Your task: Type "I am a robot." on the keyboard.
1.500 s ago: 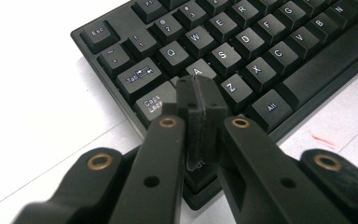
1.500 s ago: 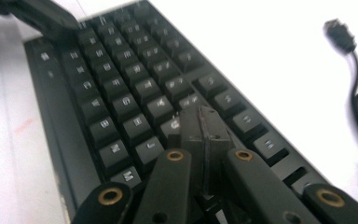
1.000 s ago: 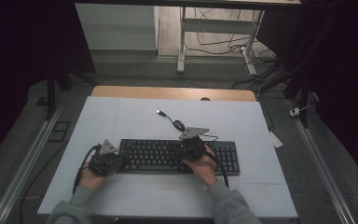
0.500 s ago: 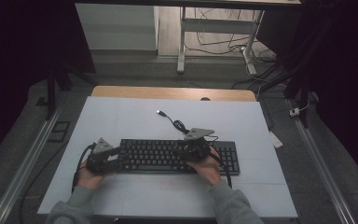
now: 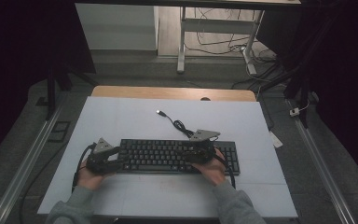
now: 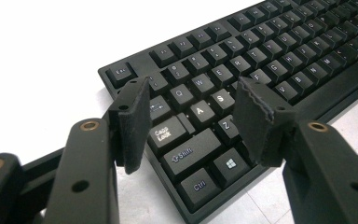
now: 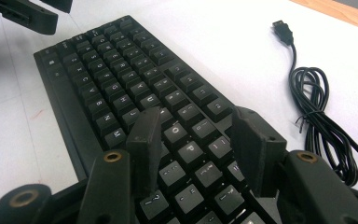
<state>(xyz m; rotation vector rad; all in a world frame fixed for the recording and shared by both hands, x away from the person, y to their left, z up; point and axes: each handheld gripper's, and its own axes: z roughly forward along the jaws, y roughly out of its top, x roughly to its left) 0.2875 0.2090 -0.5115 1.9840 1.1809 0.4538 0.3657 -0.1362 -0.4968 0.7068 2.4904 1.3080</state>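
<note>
The left gripper (image 6: 191,116) and right gripper (image 7: 198,144) hover over opposite ends of a black keyboard (image 5: 177,156), jaws just spread wide, holding nothing. The keyboard lies on a white table (image 5: 121,116). Behind it trails its coiled cable (image 7: 314,112) and USB plug (image 7: 282,29). Readable keys: Caps Lock, Shift, Ctrl.

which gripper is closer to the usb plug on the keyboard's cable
Right. The right gripper hovers over the right half of the keyboard, just below the coiled cable leading to the usb plug. The left gripper sits at the keyboard's left end, farther off.
</note>
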